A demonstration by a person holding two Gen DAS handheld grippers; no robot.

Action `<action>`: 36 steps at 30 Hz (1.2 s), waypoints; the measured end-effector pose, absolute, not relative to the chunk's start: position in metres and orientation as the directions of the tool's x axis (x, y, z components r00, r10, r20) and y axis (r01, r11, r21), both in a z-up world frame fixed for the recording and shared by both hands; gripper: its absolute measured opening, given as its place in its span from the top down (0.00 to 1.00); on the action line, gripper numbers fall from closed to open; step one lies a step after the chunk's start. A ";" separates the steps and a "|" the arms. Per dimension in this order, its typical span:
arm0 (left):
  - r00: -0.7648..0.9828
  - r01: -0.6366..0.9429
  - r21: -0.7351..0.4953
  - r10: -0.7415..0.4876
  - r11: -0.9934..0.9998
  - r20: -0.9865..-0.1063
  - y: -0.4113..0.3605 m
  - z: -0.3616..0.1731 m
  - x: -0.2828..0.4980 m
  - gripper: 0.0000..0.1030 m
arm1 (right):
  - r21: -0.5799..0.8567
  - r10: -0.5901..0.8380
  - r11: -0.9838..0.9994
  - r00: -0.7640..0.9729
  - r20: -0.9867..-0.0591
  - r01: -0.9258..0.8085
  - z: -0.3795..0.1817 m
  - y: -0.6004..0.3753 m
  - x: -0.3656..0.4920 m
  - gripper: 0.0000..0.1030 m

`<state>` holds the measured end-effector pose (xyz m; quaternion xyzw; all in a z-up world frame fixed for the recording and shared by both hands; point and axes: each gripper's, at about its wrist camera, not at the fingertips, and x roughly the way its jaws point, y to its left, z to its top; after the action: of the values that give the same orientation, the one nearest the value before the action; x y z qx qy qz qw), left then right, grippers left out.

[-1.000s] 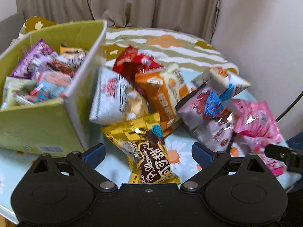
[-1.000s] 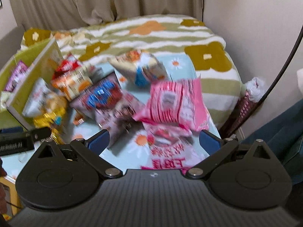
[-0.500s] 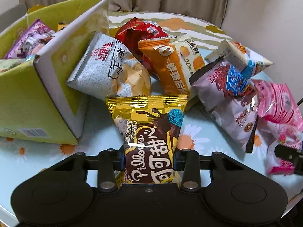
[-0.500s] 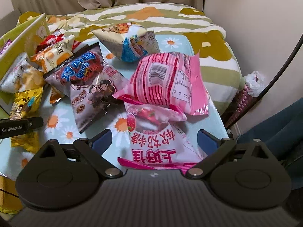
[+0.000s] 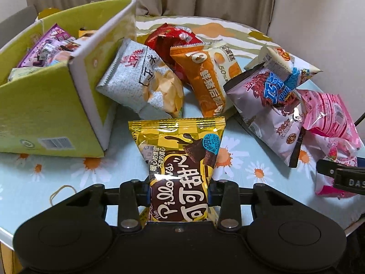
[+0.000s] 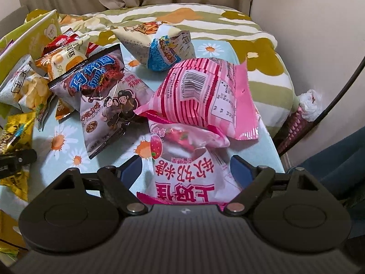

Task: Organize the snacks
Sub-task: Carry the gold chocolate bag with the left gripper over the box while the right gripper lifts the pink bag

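My left gripper is shut on the lower half of a yellow and brown chocolate packet, which lies on the daisy-print table. A green cardboard box holding several snacks stands to its left. In the right wrist view my right gripper straddles a white and pink strawberry candy bag. Its jaws are closing, and the blue pads still stand off the bag. A pink striped packet rests on that bag's far end.
Loose snacks fill the table's middle: a white crisp bag leaning on the box, an orange packet, a red one, a grey-purple chocolate bag. A rubber band lies front left. A striped blanket lies behind.
My left gripper went from wide open to shut on the yellow chocolate packet. The right gripper sank toward the strawberry bag and its jaws narrowed a little.
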<state>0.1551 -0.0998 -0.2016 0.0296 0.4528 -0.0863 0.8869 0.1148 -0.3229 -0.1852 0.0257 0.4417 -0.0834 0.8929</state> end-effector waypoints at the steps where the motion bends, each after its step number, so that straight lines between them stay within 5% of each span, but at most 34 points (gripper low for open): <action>1: 0.577 0.179 -0.026 -0.127 0.983 -0.807 -0.099 -0.200 0.154 0.59 | -0.031 -0.127 0.985 0.595 -0.794 0.169 -0.186 -0.322 0.116 0.07; 6: 0.591 0.175 -0.033 -0.132 0.984 -0.795 -0.096 -0.190 0.146 0.59 | -0.030 -0.114 0.988 0.589 -0.800 0.150 -0.192 -0.318 0.118 0.11; 17: 0.615 0.175 -0.041 -0.142 0.984 -0.776 -0.088 -0.165 0.131 0.59 | 0.029 -0.070 0.988 0.597 -0.799 0.154 -0.182 -0.318 0.105 0.47; 36: 0.750 0.121 -0.030 -0.111 0.992 -0.652 -0.014 -0.060 0.135 0.58 | 0.120 0.058 0.992 0.734 -0.676 0.032 -0.064 -0.246 0.113 0.49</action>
<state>0.1347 -0.0138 -0.0595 0.0069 0.3481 -0.0619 0.9354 0.1132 -0.2457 -0.0641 0.0619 0.3644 0.0070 0.9292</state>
